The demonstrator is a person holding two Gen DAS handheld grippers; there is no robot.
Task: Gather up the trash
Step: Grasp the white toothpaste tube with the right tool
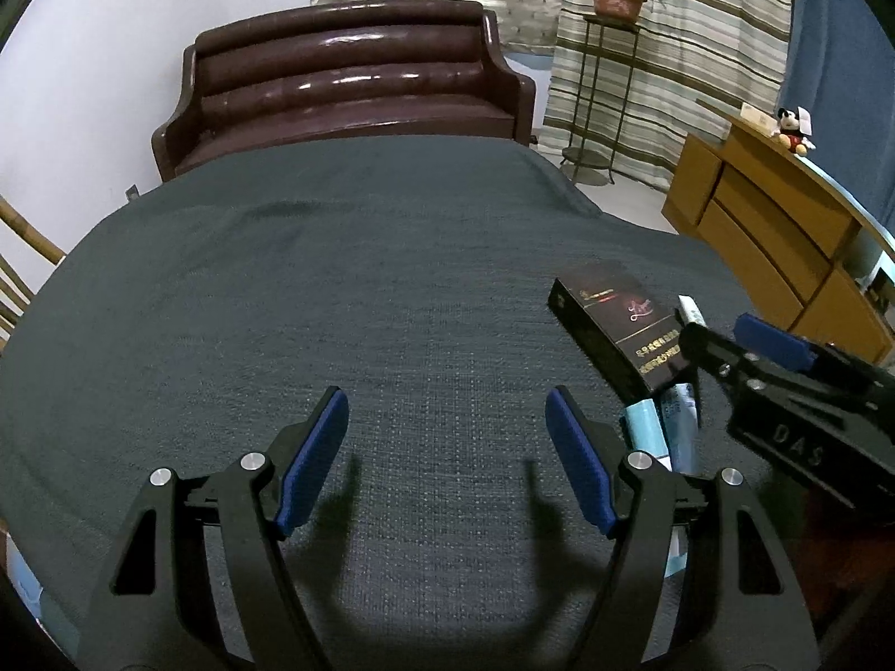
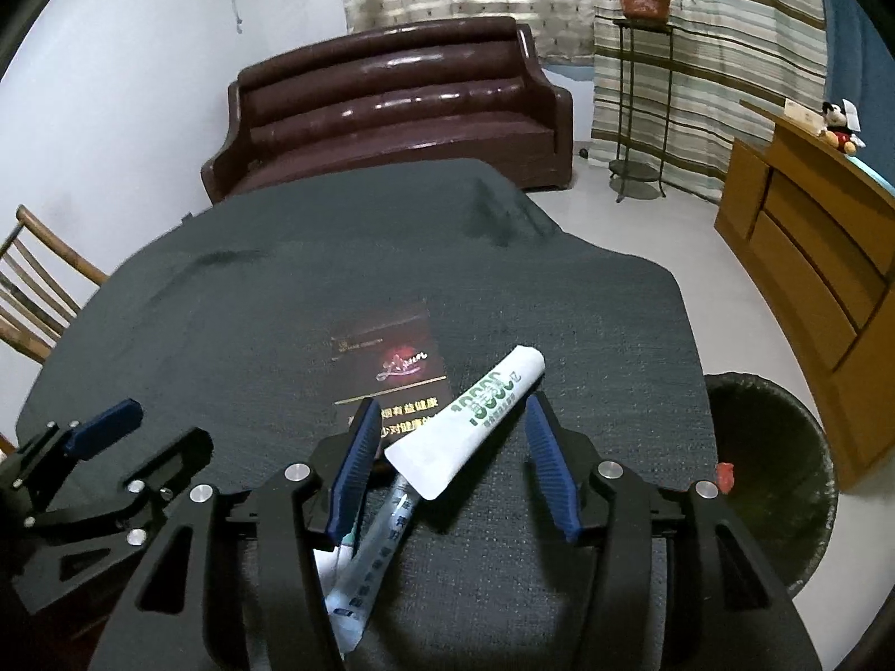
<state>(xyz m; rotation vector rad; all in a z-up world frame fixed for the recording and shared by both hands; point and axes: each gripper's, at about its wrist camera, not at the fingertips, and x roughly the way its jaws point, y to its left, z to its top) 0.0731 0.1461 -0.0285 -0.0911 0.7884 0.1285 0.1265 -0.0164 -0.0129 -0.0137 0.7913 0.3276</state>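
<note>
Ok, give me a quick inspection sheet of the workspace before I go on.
Surface: dark grey cloth-covered table.
Job's things: black cigarette box, white green-printed tube, pale blue packets; dark lined trash bin on the floor at right.
Clutter: nothing seen.
Tools: left tool open, nothing between its pads; right tool open around the tube.
Cables: nothing seen.
Surroundings: brown leather sofa, wooden cabinet, potted plant on stand.

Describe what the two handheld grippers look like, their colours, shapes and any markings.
Both look alike. The left gripper has a black frame of angular arms with cut-out openings and round silver pivot pins; its jaws carry long, ribbed blue pads. The right gripper is built the same. Seen from the left wrist camera, its black body bears raised letters reading DAS. No cables, hands or sleeves show.
</note>
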